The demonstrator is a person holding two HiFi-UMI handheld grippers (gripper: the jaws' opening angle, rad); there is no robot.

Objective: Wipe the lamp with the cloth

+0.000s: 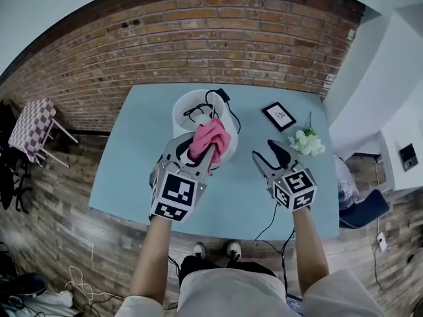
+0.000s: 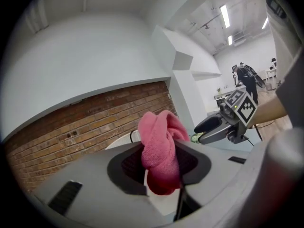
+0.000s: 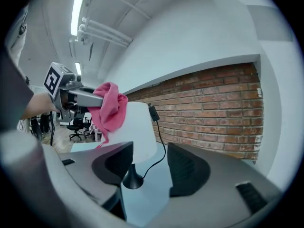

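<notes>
– Cloth [image 1: 210,136], where is it sitting now?
– I am holding it pinched in my left gripper [image 1: 201,154]. The pink bunch is sticking up out of the clamped jaws, at the near rim of the white lamp [image 1: 185,114]. I cannot tell if it is touching the shade.
– And your right gripper [image 1: 263,148]?
– Its jaws are standing apart and gripping nothing, just beside the shade, over the blue table [image 1: 125,177].
– Room for moving?
– The lamp is standing near the far edge, by the brick wall [image 1: 231,38]. Its black cable [image 1: 232,121] is hanging on the right side. A picture frame [image 1: 279,115] and white flowers [image 1: 306,142] are lying further right, apart from the lamp.
</notes>
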